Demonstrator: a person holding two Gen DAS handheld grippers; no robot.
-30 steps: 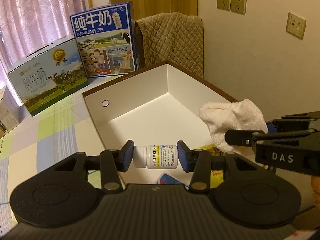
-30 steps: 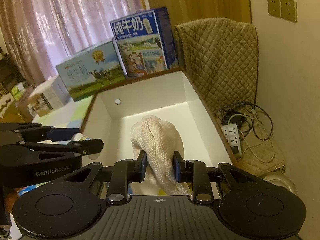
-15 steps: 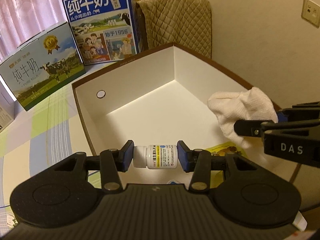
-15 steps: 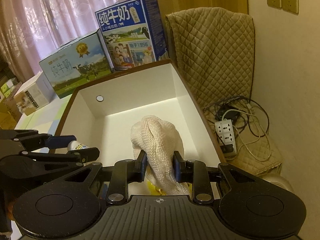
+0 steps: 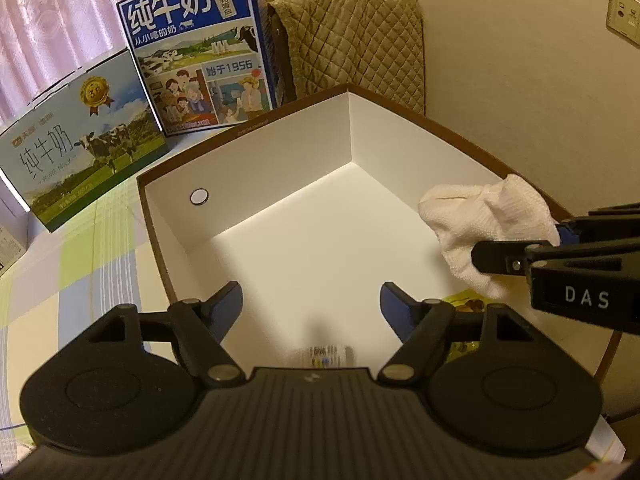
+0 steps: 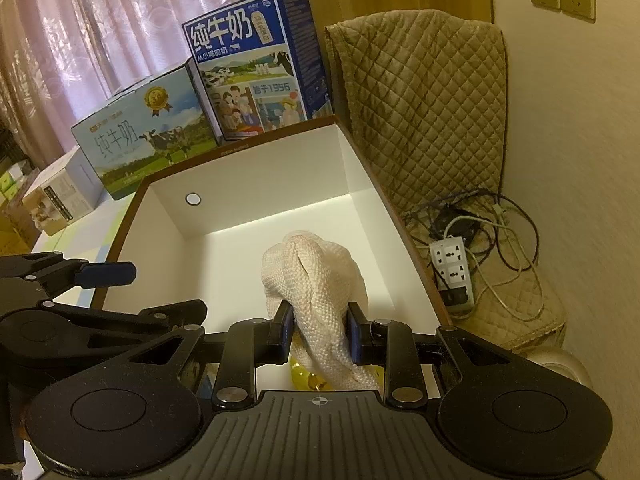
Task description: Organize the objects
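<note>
Left gripper [image 5: 311,300], jaws spread wide and holding nothing, above the white box [image 5: 256,160]; a blurred small bottle [image 5: 322,356] lies below it inside the box. Right gripper [image 6: 319,330], jaws closed on a white knitted cloth [image 6: 316,276] over the box interior.

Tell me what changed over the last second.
The left gripper opened its jaws and let go of the small white pill bottle, now a blur dropping into the white brown-rimmed box. Both grippers moved in over the box. Unchanged: the right gripper stays clamped on the white knitted cloth.
</note>
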